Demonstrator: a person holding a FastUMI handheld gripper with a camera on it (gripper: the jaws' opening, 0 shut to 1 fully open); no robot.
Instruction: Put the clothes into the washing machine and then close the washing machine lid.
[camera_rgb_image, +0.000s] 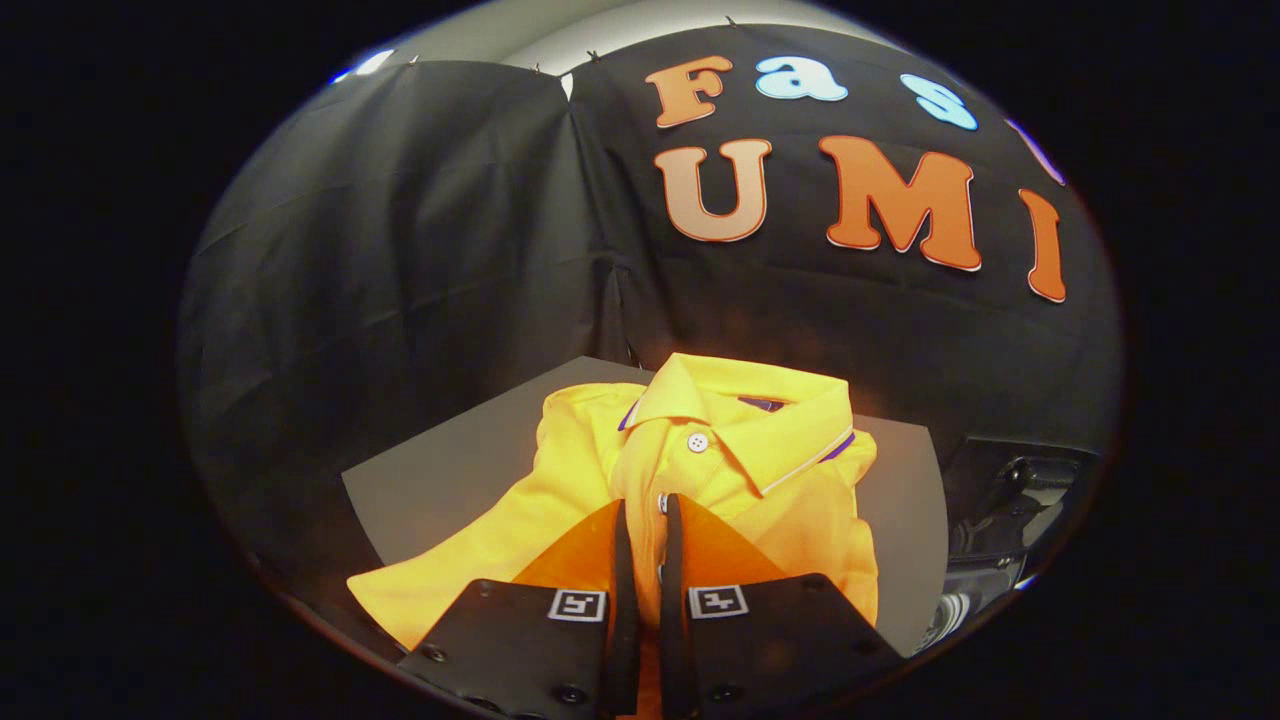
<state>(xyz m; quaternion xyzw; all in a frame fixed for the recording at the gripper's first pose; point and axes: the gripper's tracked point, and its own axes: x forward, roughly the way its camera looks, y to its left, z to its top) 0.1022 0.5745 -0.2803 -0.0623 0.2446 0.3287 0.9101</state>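
Observation:
A yellow polo shirt (720, 440) lies folded on a grey tabletop (440, 480), its collar with a purple-and-white trim and a white button pointing away from me. My gripper (646, 515) is down on the shirt's front just below the button. The two fingers stand nearly together, with a fold of the yellow cloth pinched between them. At the right, past the table's edge and lower down, is a dark glossy body (1010, 500) with a hinge-like part; it may be the washing machine, but I cannot tell.
Black cloth walls close the booth behind and to the left of the table. The table's far edge runs just behind the shirt's collar, and its right edge lies near the dark body.

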